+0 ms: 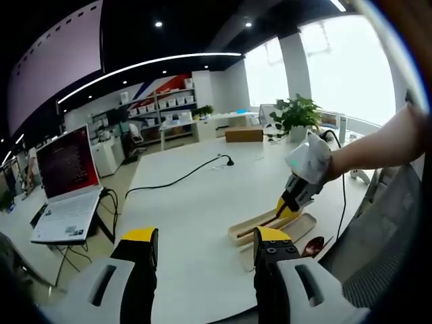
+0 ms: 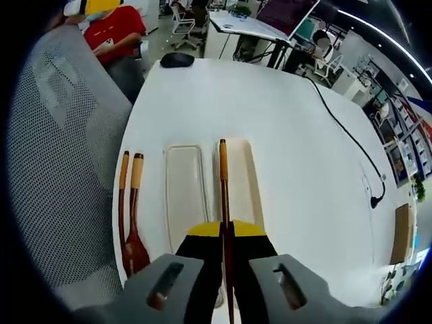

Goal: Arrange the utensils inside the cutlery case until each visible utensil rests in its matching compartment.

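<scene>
In the right gripper view my right gripper (image 2: 226, 233) is shut on a brown chopstick (image 2: 222, 182) with an orange end. The stick points away from me over the cream cutlery case (image 2: 202, 177), along the edge between its two long compartments. Left of the case, a second chopstick (image 2: 123, 196) and a wooden spoon (image 2: 135, 223) lie side by side on the white table. In the left gripper view my left gripper (image 1: 202, 246) stands open with nothing in it, a short way back from the case (image 1: 251, 229). The right gripper (image 1: 297, 192) hovers there over the case, with the spoon (image 1: 314, 244) beside it.
A grey mesh chair (image 2: 61, 155) stands against the table edge beside the spoon. A black mouse (image 2: 177, 59) and a black cable (image 2: 344, 131) lie further out on the table. A laptop (image 1: 67, 182), a potted plant (image 1: 297, 115) and a person in a red shirt (image 2: 111, 27) are further off.
</scene>
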Demonstrator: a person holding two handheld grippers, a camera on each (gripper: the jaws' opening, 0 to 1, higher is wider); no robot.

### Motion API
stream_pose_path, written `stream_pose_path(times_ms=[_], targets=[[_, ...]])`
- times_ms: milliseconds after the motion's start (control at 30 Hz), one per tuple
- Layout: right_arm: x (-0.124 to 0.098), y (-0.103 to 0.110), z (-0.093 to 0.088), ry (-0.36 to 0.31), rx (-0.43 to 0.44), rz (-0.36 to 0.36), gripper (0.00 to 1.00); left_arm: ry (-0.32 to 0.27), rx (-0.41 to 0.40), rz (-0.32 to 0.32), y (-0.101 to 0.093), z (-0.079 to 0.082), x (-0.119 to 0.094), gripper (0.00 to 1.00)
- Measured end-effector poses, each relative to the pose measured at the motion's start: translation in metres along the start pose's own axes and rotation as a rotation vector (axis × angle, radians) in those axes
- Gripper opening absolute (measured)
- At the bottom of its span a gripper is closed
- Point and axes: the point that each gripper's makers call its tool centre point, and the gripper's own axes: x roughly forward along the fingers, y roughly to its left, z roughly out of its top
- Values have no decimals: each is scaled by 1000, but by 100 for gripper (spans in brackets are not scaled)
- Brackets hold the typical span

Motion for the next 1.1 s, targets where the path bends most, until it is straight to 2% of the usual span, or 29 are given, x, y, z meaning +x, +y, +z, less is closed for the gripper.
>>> stream_pose_path(times_ms=[767,1100], targets=[[14,-3,-11,58,-43,41,0,0,-6,6,2,0,0,58],[19,-7,-4,52,-42,47,0,3,-6,8,3,-1,0,58]])
